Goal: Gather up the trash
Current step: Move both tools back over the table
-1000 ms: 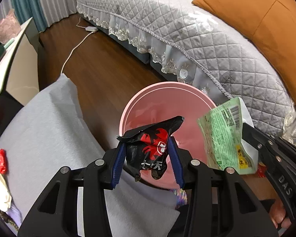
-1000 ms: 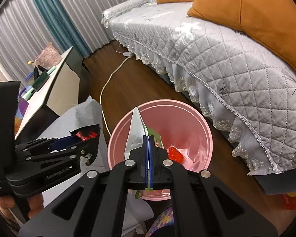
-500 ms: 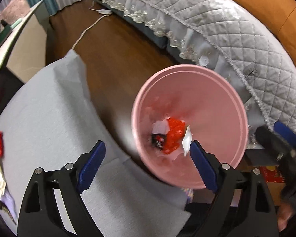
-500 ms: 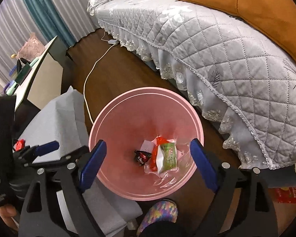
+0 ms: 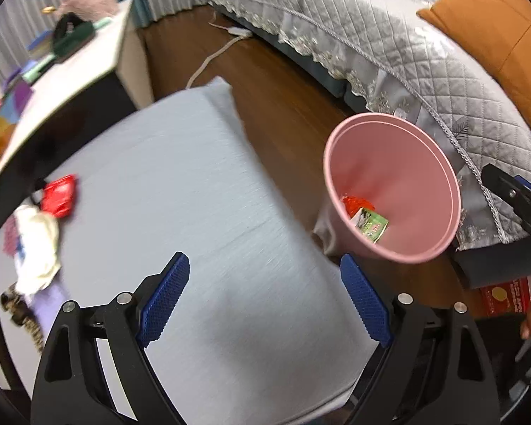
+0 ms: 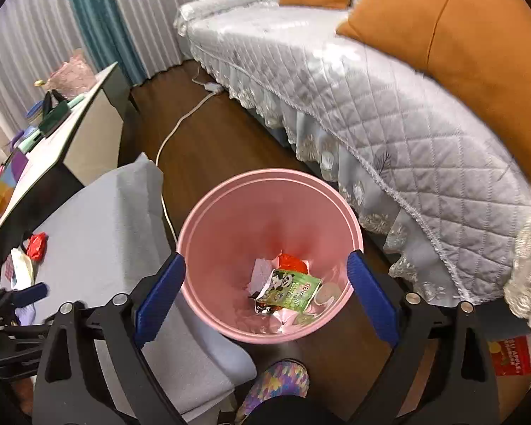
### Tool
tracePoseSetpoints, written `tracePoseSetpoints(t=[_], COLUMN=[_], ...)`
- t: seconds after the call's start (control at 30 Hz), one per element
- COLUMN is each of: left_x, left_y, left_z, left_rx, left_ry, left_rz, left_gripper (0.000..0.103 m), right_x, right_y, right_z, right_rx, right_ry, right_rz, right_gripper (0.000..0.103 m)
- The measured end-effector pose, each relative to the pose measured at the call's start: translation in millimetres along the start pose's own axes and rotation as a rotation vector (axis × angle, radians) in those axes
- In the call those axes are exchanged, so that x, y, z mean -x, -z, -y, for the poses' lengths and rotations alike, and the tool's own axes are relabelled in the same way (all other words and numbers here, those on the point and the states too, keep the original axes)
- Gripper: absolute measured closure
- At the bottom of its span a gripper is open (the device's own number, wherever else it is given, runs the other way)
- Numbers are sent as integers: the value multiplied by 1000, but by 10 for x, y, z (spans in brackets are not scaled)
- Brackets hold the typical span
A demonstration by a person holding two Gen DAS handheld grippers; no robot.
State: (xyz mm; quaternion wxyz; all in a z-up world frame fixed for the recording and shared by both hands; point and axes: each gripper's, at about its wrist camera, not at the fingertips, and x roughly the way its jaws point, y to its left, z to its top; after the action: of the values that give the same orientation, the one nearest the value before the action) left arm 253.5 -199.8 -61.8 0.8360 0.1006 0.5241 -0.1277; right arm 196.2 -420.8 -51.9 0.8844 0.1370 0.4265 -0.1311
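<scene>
One green wrapper (image 6: 289, 291) lies flat, long axis crosswise.

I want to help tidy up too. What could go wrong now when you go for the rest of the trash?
The red wrapper lies right beside the crumpled tissue at the far edge of the table, so the open left tongs might pinch both or push them off. The pink bin stands close by the table and could get bumped.

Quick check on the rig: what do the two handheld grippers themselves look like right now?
Both match. The left gripper and right gripper are black, angular plastic frames with triangular cut-outs and round silver screw heads. Each finger ends in a blue pad with a fine cross-hatched texture. No cables or markings show on them in these views.
</scene>
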Motion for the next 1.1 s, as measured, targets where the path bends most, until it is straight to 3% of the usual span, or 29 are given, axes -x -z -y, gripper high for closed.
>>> tracePoseSetpoints(t=[0.1,0.3,0.53,0.7,0.93,1.1], left_x=[279,693,998,1136,1321,1348], left_y=[259,829,1689,2173,2415,2459], left_z=[-232,-614,-1017,-1255,-1521,-1616], left_rx=[5,39,156,256,334,367], left_ry=[-49,-104,-168,-240,-300,-301], left_rz=[38,78,77,94,135,141], left_gripper=[18,18,18,18,18,18], right_x=[317,905,1298,1422,1423,1420], right_y=[215,843,1479,1818,2053,2081], right_z=[-243,-924,-1600,-1941,-2276,-2360], right_rx=[20,179,354,460,551,565], right_ry=[-56,-175,-311,-356,-393,-397], right_rz=[37,84,57,37,-1,-3], right_gripper=[11,9,9,9,9,9])
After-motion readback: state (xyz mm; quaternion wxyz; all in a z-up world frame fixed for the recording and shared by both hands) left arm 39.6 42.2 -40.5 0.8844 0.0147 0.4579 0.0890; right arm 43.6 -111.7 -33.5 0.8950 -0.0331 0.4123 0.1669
